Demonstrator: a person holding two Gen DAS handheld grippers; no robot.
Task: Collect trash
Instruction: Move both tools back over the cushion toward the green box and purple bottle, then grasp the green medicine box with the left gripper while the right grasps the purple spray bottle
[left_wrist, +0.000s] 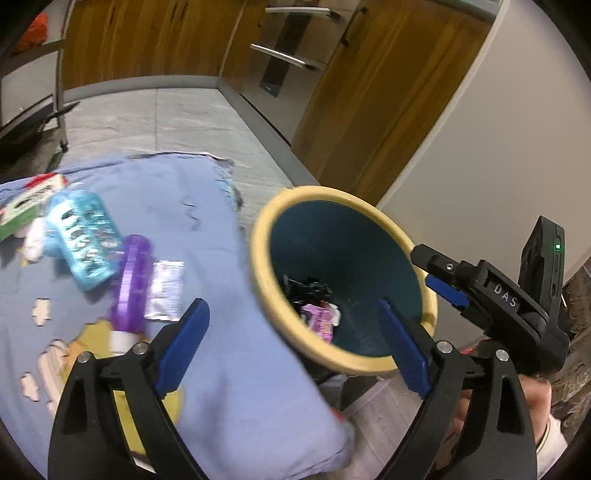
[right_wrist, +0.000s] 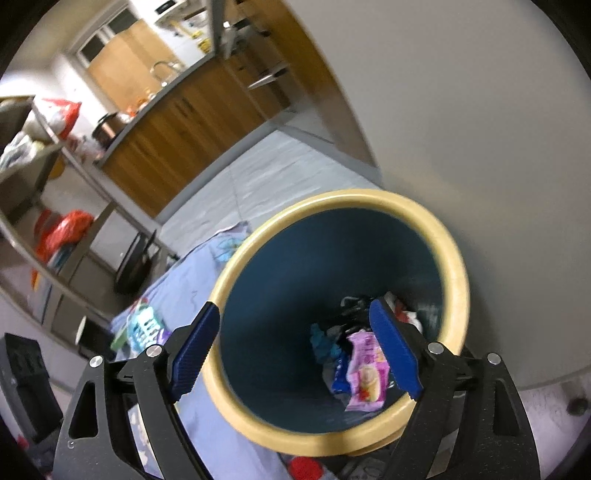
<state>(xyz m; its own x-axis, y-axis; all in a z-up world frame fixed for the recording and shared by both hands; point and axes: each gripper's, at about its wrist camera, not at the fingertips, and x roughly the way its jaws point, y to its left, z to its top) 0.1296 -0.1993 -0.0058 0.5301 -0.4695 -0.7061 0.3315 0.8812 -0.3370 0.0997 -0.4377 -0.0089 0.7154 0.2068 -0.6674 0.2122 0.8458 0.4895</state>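
Bin (right_wrist: 456, 266): cream-yellow rim, dark teal inside.
Wrapper (right_wrist: 367, 373) in bin: pink with pale printed shapes.
Cloth (left_wrist: 207, 221): lavender-blue, white and yellow cartoon patches.
Bottle (left_wrist: 133, 280): translucent purple, white cap.
Pack (left_wrist: 85, 240): light blue, dark lettering.
Sachet (left_wrist: 166, 290): silver.
Gripper pads (left_wrist: 181, 350): blue on black arms.
Cabinets (left_wrist: 369, 110): brown wood grain.

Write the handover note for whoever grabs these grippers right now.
Left gripper: jaws open, nothing between them, beside the bin.
Right gripper: jaws open, empty, over the bin's mouth.
Done: pink wrapper and other scraps lie in the bin's bottom.
Left on the blue cloth: purple bottle, silver sachet, teal bottle, green-and-white box. Next, likely the sachet.
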